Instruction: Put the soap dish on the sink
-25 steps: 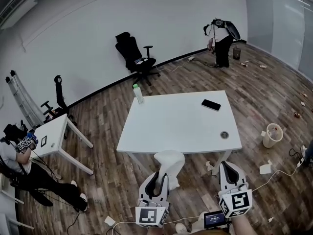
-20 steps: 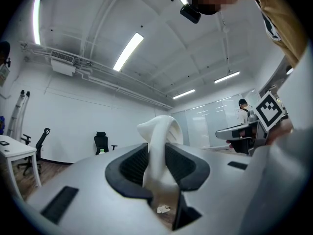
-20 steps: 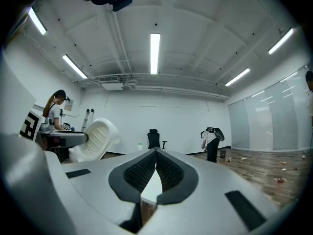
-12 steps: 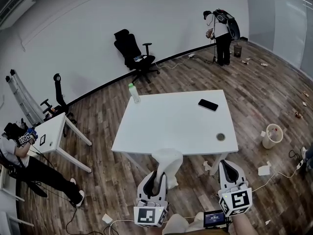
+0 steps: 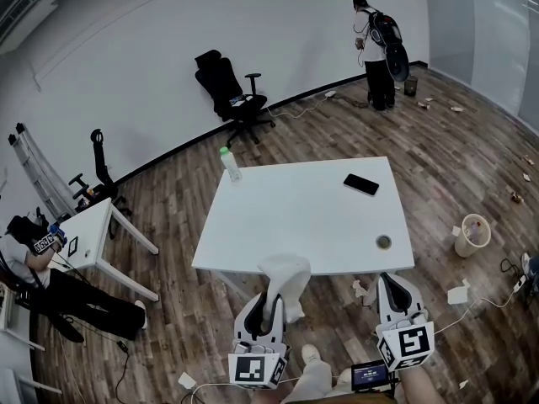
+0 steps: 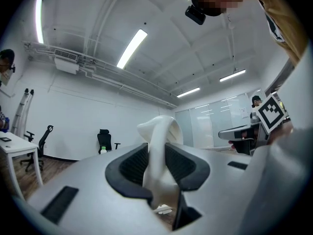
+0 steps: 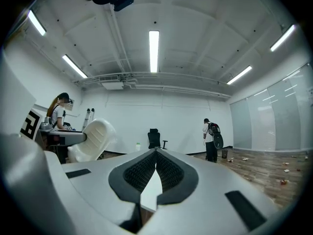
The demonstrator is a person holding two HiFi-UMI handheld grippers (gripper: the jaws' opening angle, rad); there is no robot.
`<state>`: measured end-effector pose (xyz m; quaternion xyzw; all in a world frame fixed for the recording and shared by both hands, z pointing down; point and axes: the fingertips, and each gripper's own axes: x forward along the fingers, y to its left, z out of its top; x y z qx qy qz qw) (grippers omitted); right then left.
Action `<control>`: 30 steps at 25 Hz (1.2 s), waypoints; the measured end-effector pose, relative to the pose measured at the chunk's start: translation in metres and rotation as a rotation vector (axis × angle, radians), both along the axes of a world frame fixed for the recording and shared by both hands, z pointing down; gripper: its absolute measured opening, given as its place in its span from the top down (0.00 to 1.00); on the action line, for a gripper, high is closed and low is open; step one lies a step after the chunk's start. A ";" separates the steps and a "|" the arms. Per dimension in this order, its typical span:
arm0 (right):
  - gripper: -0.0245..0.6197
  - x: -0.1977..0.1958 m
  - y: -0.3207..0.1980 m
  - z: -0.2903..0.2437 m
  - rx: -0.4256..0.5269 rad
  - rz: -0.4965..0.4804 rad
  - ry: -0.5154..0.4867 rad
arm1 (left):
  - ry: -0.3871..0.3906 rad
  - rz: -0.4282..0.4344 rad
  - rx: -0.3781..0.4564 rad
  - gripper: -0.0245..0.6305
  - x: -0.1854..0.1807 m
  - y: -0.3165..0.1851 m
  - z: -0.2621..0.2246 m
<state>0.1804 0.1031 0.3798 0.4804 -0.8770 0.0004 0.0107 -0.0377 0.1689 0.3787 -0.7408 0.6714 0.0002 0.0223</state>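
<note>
A white ribbed soap dish [image 5: 285,278] stands on edge between the jaws of my left gripper [image 5: 271,308], which is shut on it, just short of the white table's near edge. In the left gripper view the soap dish [image 6: 159,151] rises out of the dark pads [image 6: 132,165]. From the right gripper view the soap dish [image 7: 95,140] shows at the left. My right gripper [image 5: 396,300] hangs beside it at the right, shut with nothing in it; its jaws [image 7: 155,173] meet at the tips. No sink shows in any view.
The white table [image 5: 286,217] carries a black phone [image 5: 361,184], a small bottle [image 5: 227,164] and a round cable hole [image 5: 383,242]. Behind it stands a black office chair [image 5: 227,91]. A person [image 5: 377,53] stands at the far right, another sits at a small table [image 5: 84,234] on the left. A bin [image 5: 472,234] stands at the right.
The view has shifted slightly and the table sits a little farther from me. The person at the back right has straightened up. Both grippers hold their places, the left still on the soap dish.
</note>
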 end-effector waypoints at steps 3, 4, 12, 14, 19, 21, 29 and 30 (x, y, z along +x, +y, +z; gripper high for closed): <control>0.95 -0.006 -0.018 -0.001 0.010 0.014 0.006 | -0.001 0.012 0.007 0.79 -0.007 -0.020 -0.001; 0.95 -0.008 -0.026 0.000 0.011 0.019 0.008 | -0.005 0.016 0.007 0.79 -0.010 -0.028 0.000; 0.95 -0.042 -0.094 0.003 -0.001 0.055 0.007 | -0.023 0.054 -0.013 0.79 -0.040 -0.091 0.004; 0.95 -0.055 -0.109 0.000 0.010 0.059 0.006 | -0.022 0.063 -0.010 0.79 -0.051 -0.106 0.003; 0.95 -0.080 -0.141 0.004 0.011 0.075 0.014 | -0.006 0.084 -0.018 0.79 -0.075 -0.141 0.008; 0.95 -0.088 -0.152 0.007 0.010 0.089 0.018 | -0.001 0.097 -0.020 0.79 -0.084 -0.153 0.011; 0.95 -0.117 -0.181 0.003 0.021 0.113 0.021 | 0.014 0.131 -0.025 0.79 -0.108 -0.185 0.012; 0.95 -0.119 -0.184 0.003 0.020 0.113 0.022 | 0.017 0.132 -0.024 0.79 -0.109 -0.189 0.012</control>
